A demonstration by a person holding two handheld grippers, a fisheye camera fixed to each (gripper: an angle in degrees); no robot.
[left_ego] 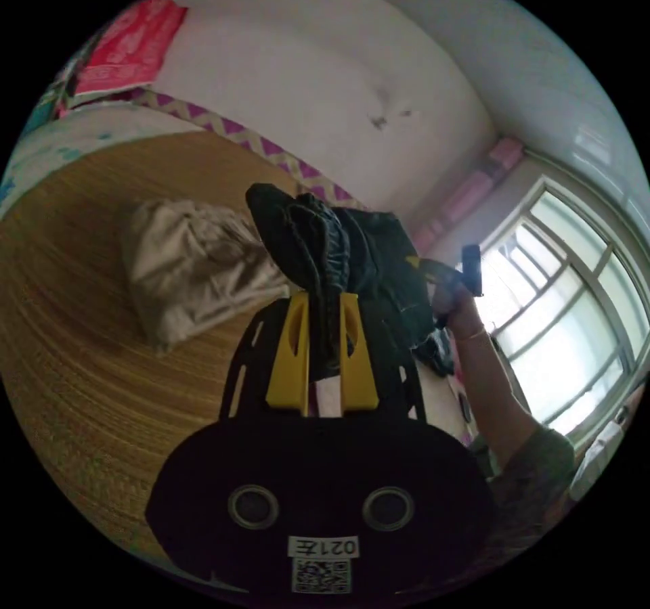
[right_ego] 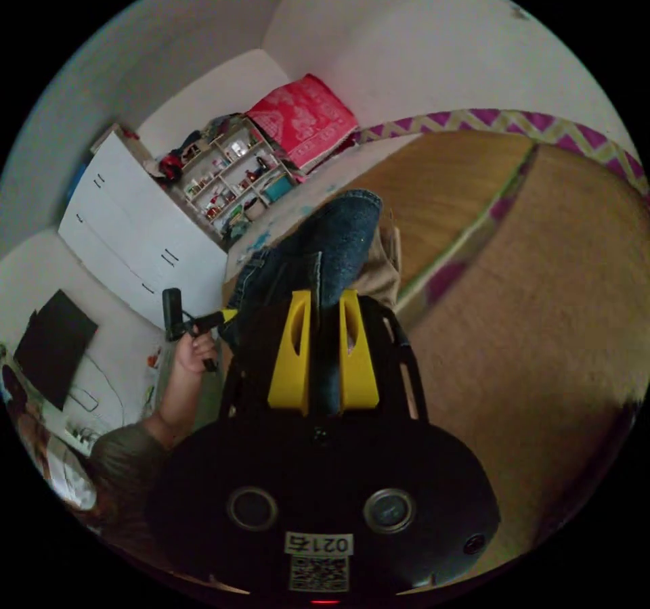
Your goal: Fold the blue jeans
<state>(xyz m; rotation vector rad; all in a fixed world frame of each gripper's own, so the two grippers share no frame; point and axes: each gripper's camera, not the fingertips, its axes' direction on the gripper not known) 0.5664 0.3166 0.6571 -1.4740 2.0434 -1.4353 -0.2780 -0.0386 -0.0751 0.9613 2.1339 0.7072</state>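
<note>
Between the left gripper [left_ego: 322, 308]'s smooth, matt yellow plastic jaws sits coarse dark denim of the blue jeans [left_ego: 325, 257]. Beyond it, a soft, crumpled beige cloth [left_ego: 189, 267] lies on a finely ribbed woven mat [left_ego: 74, 338].

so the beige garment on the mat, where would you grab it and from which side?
Take the beige garment at its loose lower corner, coming in low over the bare woven mat. It lies crumpled in a heap, and that corner sticks out onto open mat, so fingers could likely slide under. Both grippers are busy: left gripper and right gripper each clamp the blue jeans.
</note>
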